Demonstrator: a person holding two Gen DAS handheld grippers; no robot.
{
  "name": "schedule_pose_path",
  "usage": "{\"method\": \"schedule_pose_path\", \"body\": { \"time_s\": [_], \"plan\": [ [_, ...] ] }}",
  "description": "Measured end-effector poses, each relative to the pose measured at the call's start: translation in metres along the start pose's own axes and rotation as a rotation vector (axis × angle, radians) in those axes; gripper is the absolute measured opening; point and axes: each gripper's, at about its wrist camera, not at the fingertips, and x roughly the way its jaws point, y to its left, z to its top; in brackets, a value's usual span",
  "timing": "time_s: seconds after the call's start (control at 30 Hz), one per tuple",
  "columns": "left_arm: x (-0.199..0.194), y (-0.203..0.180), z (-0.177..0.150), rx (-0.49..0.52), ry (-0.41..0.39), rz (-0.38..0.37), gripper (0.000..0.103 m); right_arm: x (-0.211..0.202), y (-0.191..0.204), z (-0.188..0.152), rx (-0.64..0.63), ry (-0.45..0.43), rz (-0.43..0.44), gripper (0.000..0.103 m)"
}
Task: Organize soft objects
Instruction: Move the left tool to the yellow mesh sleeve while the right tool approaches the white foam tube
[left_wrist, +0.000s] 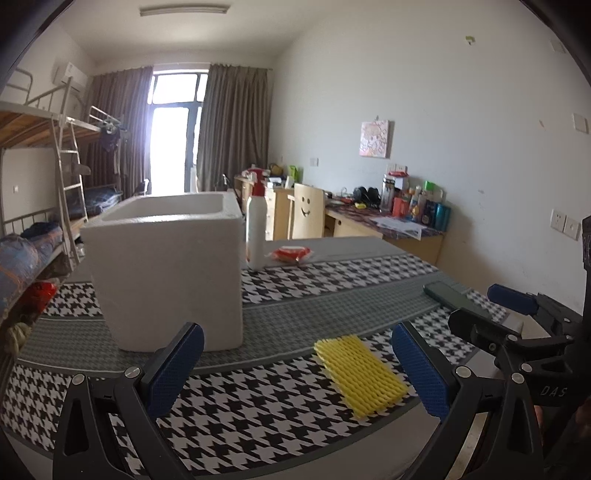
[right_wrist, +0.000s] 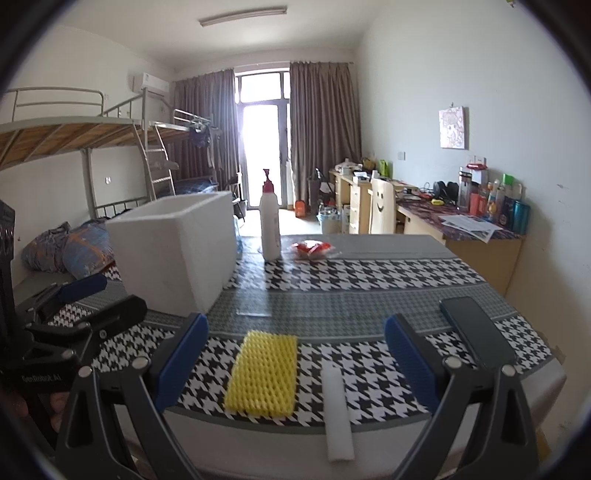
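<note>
On the counter (right_wrist: 369, 291), both the left gripper (left_wrist: 295, 369) and right gripper (right_wrist: 295, 358) are spread, empty; the white foam roll (right_wrist: 338, 410) at 6 o'clock overhangs the edge, so a nudge could drop it.

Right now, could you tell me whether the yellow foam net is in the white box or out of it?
Out. The foam net lies flat on the tablecloth, near the front edge, apart from the box.
</note>
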Motion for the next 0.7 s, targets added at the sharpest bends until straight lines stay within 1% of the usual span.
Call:
{"method": "schedule_pose_path", "body": {
  "time_s": [0.33, 0.5, 0.7],
  "plan": [
    [0.016, -0.022, -0.007, 0.035, 0.052, -0.044, 0.102, 0.0, -0.017, -0.016, 0.033, 0.032, -0.026, 0.098],
    [0.026, -0.026, -0.011, 0.034, 0.074, -0.05, 0.102, 0.001, -0.027, -0.025, 0.053, 0.051, -0.038, 0.098],
    [0.04, -0.029, -0.018, 0.033, 0.117, -0.055, 0.102, 0.005, -0.037, -0.036, 0.065, 0.085, -0.044, 0.098]
  ]
}}
